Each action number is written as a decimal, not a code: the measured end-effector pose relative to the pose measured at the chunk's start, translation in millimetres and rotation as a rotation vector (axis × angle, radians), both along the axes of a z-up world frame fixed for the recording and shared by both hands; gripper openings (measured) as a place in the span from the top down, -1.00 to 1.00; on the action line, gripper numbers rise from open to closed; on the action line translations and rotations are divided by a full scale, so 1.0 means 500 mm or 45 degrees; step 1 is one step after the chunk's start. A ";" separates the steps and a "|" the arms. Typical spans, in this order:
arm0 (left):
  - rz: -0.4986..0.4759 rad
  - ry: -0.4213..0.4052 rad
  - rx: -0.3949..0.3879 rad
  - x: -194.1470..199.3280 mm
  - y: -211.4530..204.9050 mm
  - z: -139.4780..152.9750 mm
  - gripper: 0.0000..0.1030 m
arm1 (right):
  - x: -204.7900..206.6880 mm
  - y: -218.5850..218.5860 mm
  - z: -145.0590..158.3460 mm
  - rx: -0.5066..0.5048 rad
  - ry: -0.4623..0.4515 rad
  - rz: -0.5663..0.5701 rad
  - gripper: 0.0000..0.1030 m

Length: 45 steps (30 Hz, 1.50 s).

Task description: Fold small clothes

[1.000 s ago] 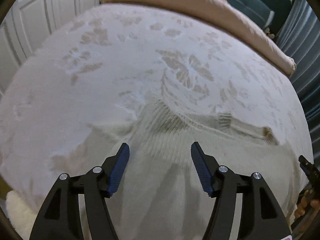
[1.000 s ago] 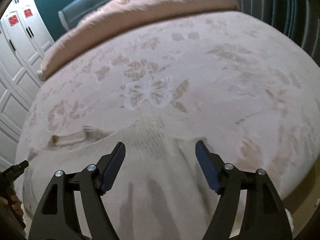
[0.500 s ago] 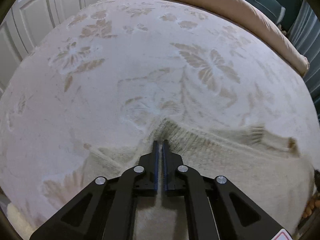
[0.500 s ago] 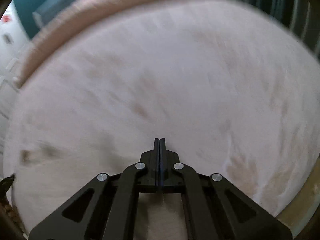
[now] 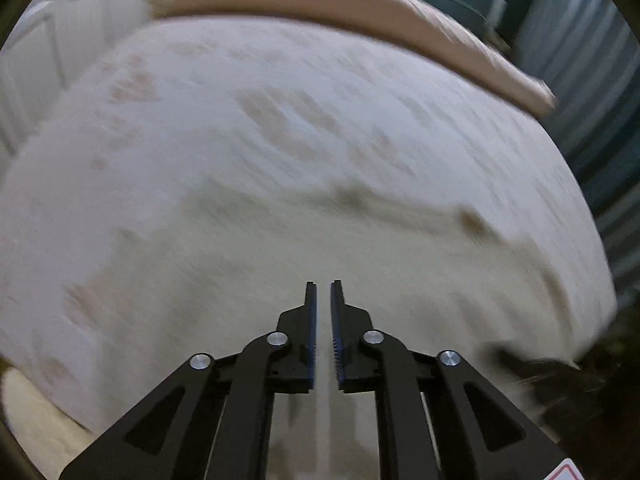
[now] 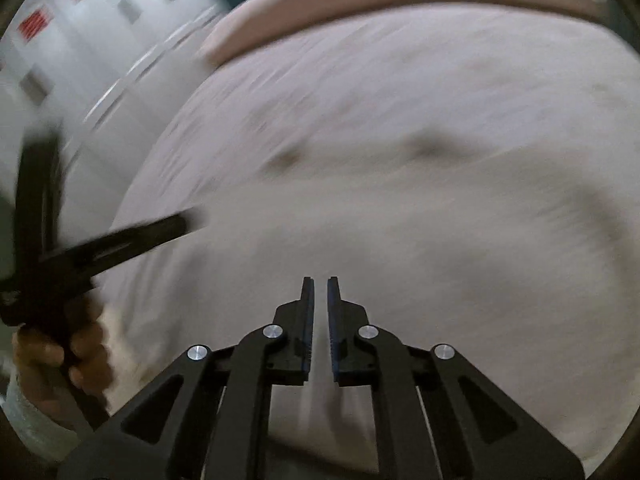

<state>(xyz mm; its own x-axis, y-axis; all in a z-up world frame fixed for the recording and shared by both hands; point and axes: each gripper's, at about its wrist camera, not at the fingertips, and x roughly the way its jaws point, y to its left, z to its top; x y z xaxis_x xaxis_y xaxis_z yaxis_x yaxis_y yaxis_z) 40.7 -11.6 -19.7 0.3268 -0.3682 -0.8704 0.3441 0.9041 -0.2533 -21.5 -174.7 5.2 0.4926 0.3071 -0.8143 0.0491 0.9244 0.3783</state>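
A cream knit sweater (image 5: 360,264) lies on the patterned bedspread (image 5: 248,112), blurred by motion. My left gripper (image 5: 323,286) is nearly closed, with a narrow gap between its blue pads; I see no cloth between them. In the right wrist view the sweater (image 6: 420,216) spreads across the bed. My right gripper (image 6: 318,282) is also nearly closed, with a slim gap and nothing visibly pinched. The left gripper (image 6: 188,220) and the hand holding it show at that view's left edge.
A pink rolled blanket (image 5: 360,8) lies along the far edge of the bed. White cupboard doors (image 6: 80,40) stand to the left. Dark teal curtains (image 5: 592,80) hang to the right. The bed's near edge curves below both grippers.
Both grippers, open a second ago and fully shut half a second ago, now show a small gap. Both have pulled back and swung; the views are blurred.
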 end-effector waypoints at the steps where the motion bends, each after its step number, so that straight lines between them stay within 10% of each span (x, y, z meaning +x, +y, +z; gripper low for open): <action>1: -0.033 0.023 0.037 -0.018 -0.011 -0.020 0.72 | -0.001 0.028 -0.015 -0.024 0.017 0.037 0.87; 14: 0.080 0.051 0.107 -0.052 0.124 -0.056 0.73 | -0.189 -0.335 0.006 -0.167 0.128 -0.623 0.92; 17: 0.082 0.018 0.170 -0.057 0.106 -0.056 0.71 | -0.167 -0.328 0.036 -0.169 0.049 -0.618 0.81; 20: 0.075 0.013 0.214 -0.055 0.092 -0.056 0.66 | -0.109 -0.322 0.042 -0.291 -0.018 -0.611 0.15; 28: 0.104 0.047 0.186 -0.049 0.098 -0.058 0.65 | -0.067 -0.431 -0.024 -0.300 0.077 -0.680 0.46; 33: 0.111 0.048 0.199 -0.049 0.092 -0.060 0.65 | -0.075 -0.338 0.047 -0.392 -0.013 -0.583 0.41; 37: 0.114 0.043 0.203 -0.049 0.092 -0.062 0.64 | -0.062 -0.284 -0.021 -0.530 0.102 -0.446 0.42; 45: 0.107 0.021 0.222 -0.054 0.091 -0.062 0.64 | -0.052 -0.258 0.050 -0.306 0.029 -0.452 0.35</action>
